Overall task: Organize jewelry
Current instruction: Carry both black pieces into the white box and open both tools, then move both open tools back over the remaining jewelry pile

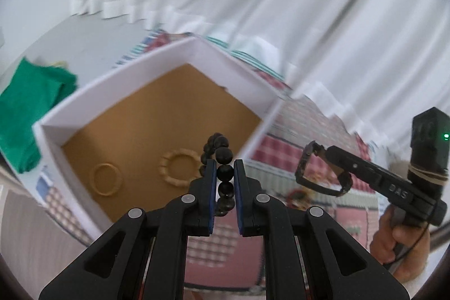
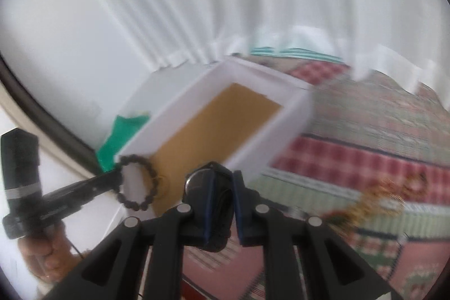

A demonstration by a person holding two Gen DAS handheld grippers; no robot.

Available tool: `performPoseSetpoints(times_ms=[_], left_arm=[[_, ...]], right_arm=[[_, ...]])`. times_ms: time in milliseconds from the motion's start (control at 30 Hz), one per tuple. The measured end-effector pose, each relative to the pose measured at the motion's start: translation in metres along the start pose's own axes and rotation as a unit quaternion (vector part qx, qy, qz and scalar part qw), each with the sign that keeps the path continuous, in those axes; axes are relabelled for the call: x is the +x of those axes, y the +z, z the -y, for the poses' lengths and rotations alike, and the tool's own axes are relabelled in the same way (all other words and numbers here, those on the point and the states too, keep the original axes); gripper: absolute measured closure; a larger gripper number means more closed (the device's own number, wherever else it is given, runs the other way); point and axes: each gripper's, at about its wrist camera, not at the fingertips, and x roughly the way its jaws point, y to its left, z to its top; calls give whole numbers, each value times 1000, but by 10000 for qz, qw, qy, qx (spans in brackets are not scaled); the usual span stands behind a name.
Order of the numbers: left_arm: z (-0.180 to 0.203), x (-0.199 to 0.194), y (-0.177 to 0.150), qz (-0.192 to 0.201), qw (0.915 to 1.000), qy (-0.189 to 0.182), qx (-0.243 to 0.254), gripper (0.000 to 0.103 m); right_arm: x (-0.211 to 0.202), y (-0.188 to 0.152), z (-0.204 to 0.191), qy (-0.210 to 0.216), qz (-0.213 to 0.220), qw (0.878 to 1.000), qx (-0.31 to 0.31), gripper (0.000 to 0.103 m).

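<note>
Both grippers ride high above the white box [image 1: 157,58], apparently so each piece can drop straight in: the left gripper [image 1: 225,173] is clamped on the black bead bracelet [image 1: 222,159], and the right gripper [image 2: 220,197] pinches a dark watch [image 2: 202,184]. Inside, on the tan floor, a thin gold bangle [image 1: 107,179] and a pale beaded bracelet [image 1: 180,166] already lie apart.

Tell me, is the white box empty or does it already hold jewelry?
Not empty. On the brown floor of the white box lie a thin gold bangle and a beaded tan bracelet, as the left wrist view shows.
</note>
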Motion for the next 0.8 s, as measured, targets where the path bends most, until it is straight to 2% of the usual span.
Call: performPoseSetpoints(times_ms=[100,300,467,600,633,667,700,733,767,800], left_arm=[[-29,13,7,5,9994,298,-158,93],[-72,56,18,-255,9968,611,-454,93],[-97,83,20,-421,9945,745,-599,93],[-107,103,18,-482,9921,1017,-559,92],[-109,111,17,-534,9903,1177,-502,89],[-111,115,15,-593,9892,1255,-467,73],[-112,118,14,-642,9883,1304,-454,48],[-113,120,11,-643,9879,1336,-459,39],[-113,118,9,-590,9882,1339,-450,31],[-111,117,7,-527,9884,1361,-410,29]], right_arm=[[31,17,-29,168,-80,9997,-167,90],[111,41,-66,562,-350,9975,-247,90],[166,47,-77,819,-602,9945,-236,90],[200,45,-83,915,-666,9928,-381,89],[206,45,-83,923,-678,9925,-433,87],[211,43,-82,788,-650,9935,-507,86],[212,43,-79,648,-624,9944,-551,79],[214,43,-77,458,-587,9953,-619,58],[213,43,-73,305,-540,9960,-638,47],[209,44,-68,200,-469,9969,-601,47]])
